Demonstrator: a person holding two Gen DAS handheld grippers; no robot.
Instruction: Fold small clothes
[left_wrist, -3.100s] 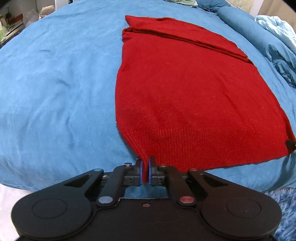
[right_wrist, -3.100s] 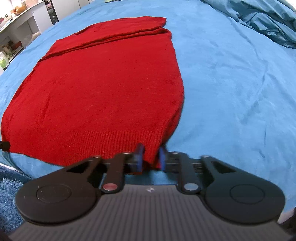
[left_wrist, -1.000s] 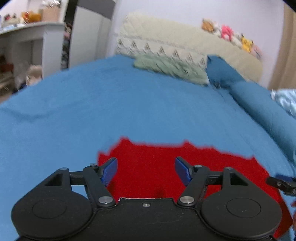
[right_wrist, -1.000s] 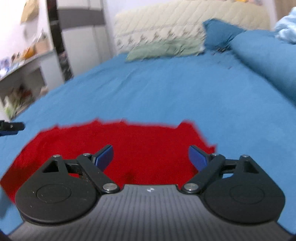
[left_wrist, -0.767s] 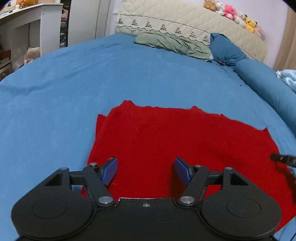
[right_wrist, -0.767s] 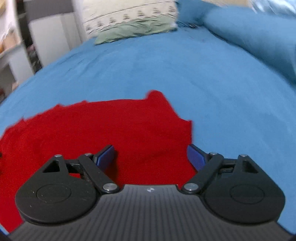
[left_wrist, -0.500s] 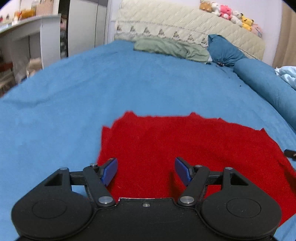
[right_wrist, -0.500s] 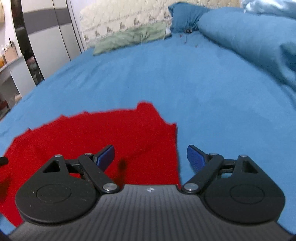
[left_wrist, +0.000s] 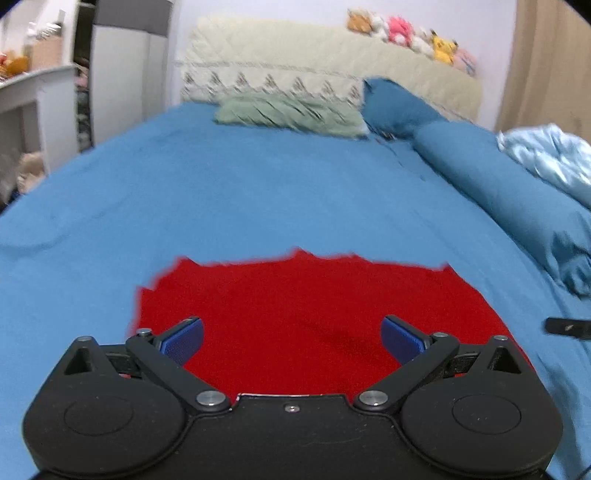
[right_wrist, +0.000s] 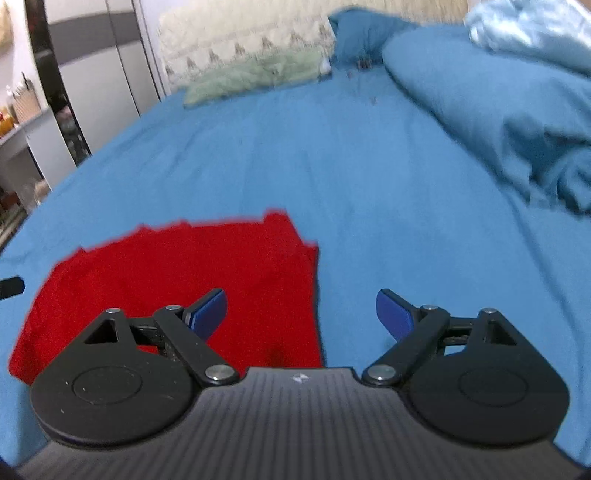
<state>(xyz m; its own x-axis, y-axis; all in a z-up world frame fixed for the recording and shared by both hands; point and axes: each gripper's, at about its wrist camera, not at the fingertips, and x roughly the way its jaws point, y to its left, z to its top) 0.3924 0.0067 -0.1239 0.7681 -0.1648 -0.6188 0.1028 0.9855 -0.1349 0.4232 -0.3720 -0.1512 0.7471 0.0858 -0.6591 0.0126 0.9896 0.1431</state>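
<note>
A red knitted garment (left_wrist: 303, 314) lies folded flat on the blue bed sheet (left_wrist: 221, 192). It also shows in the right wrist view (right_wrist: 177, 273). My left gripper (left_wrist: 291, 338) is open and empty, held above the garment's near left part. My right gripper (right_wrist: 301, 314) is open and empty, over the garment's right edge. The tip of the right gripper (left_wrist: 567, 326) shows at the right of the left wrist view. The tip of the left gripper (right_wrist: 11, 287) shows at the left of the right wrist view.
A green pillow (left_wrist: 288, 114) and a blue pillow (left_wrist: 395, 107) lie at the headboard (left_wrist: 332, 70). A rolled blue duvet (left_wrist: 517, 199) and a light blue blanket (left_wrist: 550, 155) run along the right side. White shelves (left_wrist: 33, 107) stand at the left.
Both grippers were shut on the garment's hem corners and let go after folding it over. Since half a second ago both views have tilted up and pulled back slightly.
</note>
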